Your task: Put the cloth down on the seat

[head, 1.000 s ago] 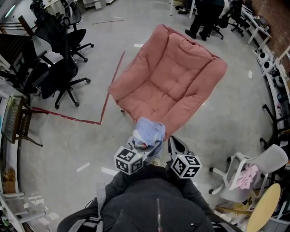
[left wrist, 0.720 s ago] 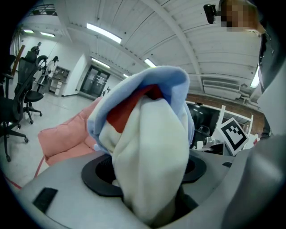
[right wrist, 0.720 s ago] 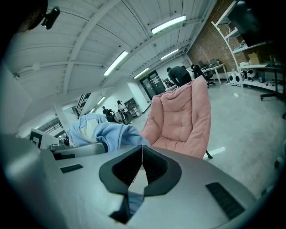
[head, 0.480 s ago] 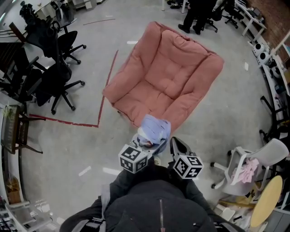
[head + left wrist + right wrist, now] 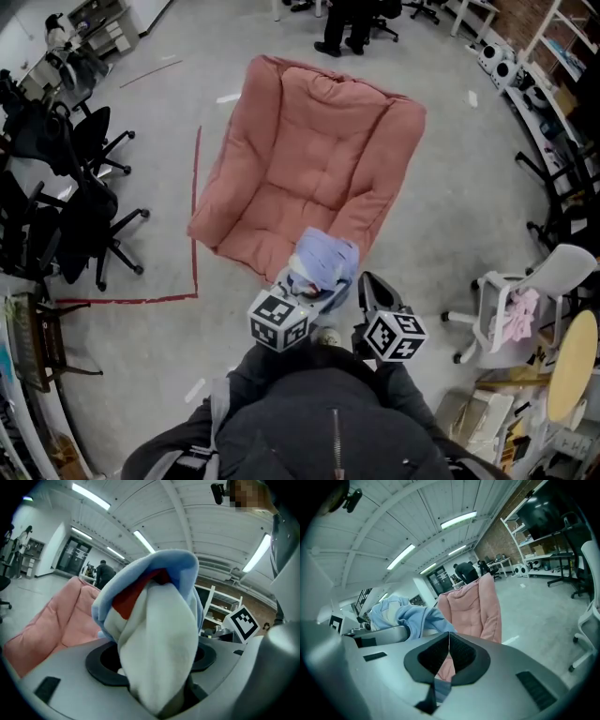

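A big pink cushioned seat (image 5: 300, 159) stands on the floor ahead of me; it also shows in the left gripper view (image 5: 51, 620) and the right gripper view (image 5: 476, 606). My left gripper (image 5: 302, 292) is shut on a bunched light-blue and white cloth (image 5: 323, 261) with a red patch, held just over the seat's near edge. In the left gripper view the cloth (image 5: 154, 639) fills the gap between the jaws of the left gripper (image 5: 157, 686). My right gripper (image 5: 371, 287) hangs beside it on the right, its pads closed together and empty (image 5: 449, 649).
Black office chairs (image 5: 80, 216) crowd the left side. A red tape line (image 5: 195, 216) runs on the floor left of the seat. A white chair (image 5: 539, 286) with a pink rag stands at the right, near a round wooden tabletop (image 5: 572, 366). People stand at the back (image 5: 339, 23).
I have come closer to the seat, and the held cloth now overlaps its near edge. Both grippers keep their pose and grip.
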The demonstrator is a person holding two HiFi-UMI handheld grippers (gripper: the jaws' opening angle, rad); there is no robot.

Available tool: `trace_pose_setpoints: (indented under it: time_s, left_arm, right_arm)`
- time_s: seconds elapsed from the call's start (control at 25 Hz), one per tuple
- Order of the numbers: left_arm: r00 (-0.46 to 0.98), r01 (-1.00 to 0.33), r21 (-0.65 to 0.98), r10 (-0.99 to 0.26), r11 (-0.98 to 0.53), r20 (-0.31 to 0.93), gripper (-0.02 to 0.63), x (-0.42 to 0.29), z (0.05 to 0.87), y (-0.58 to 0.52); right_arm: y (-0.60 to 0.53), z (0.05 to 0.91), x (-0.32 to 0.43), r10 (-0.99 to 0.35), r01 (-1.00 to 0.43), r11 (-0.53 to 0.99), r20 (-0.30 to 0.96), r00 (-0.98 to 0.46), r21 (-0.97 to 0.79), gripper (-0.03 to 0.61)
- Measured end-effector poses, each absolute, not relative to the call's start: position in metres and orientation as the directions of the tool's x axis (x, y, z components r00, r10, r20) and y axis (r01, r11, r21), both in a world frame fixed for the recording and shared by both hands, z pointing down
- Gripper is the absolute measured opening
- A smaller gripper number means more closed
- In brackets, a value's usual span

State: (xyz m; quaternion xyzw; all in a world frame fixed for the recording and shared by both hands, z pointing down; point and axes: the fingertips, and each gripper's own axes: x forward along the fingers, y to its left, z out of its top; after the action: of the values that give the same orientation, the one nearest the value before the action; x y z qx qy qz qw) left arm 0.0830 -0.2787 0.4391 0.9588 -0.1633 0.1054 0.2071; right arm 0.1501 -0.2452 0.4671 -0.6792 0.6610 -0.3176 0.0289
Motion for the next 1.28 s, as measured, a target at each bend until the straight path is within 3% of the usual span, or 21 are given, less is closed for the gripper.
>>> trace_pose_setpoints:
  time_s: [0.64,1.28]
  left_arm:
    - [0.959,0.053,0.353,0.146,-0.934,0.244,0.331,0.174,0.419,-0.311]
    - [0.904,0.156,0.428,0.303,-0.89,0.301,0.331,0.21,0.494,-0.325]
  right_arm:
    - [-0.277,0.436,0.222,-0.886,-0.792,-0.439,0.35,0.304,-0.424,0.009]
    - [-0.27,0.506,0.267,-0.782,-0.683,-0.615,0.418,0.463,-0.394,0.008]
